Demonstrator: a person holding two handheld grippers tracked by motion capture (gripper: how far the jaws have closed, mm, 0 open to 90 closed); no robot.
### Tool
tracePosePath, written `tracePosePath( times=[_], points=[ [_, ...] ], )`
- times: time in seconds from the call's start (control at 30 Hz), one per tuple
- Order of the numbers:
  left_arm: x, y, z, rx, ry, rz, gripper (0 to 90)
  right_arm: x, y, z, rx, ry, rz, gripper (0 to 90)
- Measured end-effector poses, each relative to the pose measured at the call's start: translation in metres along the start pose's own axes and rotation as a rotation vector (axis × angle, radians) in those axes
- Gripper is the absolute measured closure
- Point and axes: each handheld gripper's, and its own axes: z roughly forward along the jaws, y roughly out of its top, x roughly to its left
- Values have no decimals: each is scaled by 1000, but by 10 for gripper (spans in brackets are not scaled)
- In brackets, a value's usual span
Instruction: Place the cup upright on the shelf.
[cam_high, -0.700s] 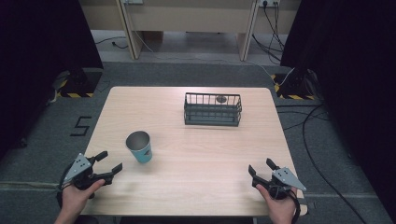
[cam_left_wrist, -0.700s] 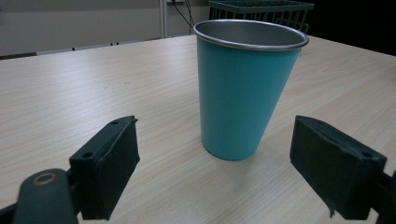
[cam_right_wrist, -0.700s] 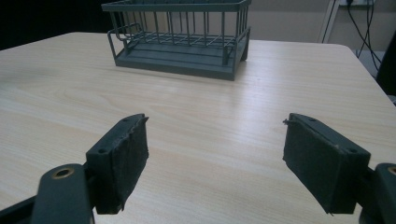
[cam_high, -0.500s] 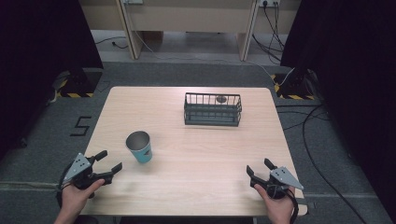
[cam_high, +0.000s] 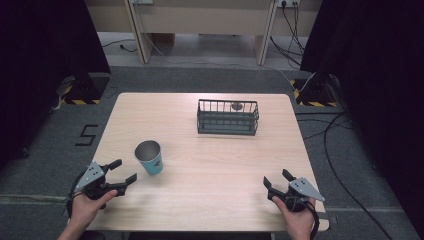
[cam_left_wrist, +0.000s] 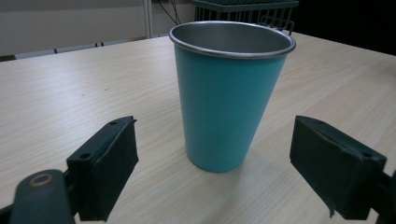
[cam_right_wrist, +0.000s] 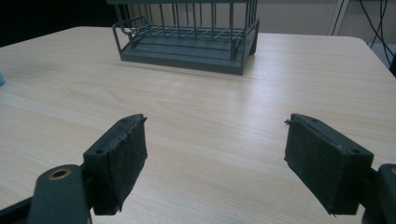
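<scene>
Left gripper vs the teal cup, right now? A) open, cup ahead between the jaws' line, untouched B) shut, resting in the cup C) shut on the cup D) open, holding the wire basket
A: the left gripper has its jaws wide apart, and the teal cup stands upright ahead of them, clear of both.

**Layout, referenced to the cup**

We take the cup (cam_high: 149, 156) as our landmark; it stands upright on the table (cam_high: 210, 200), in the near-left part. The left gripper (cam_high: 123, 174) sits just left of the cup and nearer the front edge, jaws spread and pointing at it, not touching. In the left gripper view we see the cup (cam_left_wrist: 230, 93) between and beyond the jaws. The wire basket (cam_high: 228, 117) lies behind the cup and to its right, well apart. A small object (cam_high: 236, 105) sits in the basket. The right gripper (cam_high: 278, 181) is far right of the cup, near the front edge.
</scene>
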Motion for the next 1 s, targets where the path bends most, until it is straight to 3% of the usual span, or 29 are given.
tracePosePath(
  times=[0.57, 1.0],
  points=[
    [0, 4, 33, 3, -54, 3, 142, 0, 0, 1, -2, 7, 11, 214],
    [1, 6, 48, 12, -64, 10, 142, -1, 1, 2, 1, 9, 3, 214]
  ],
)
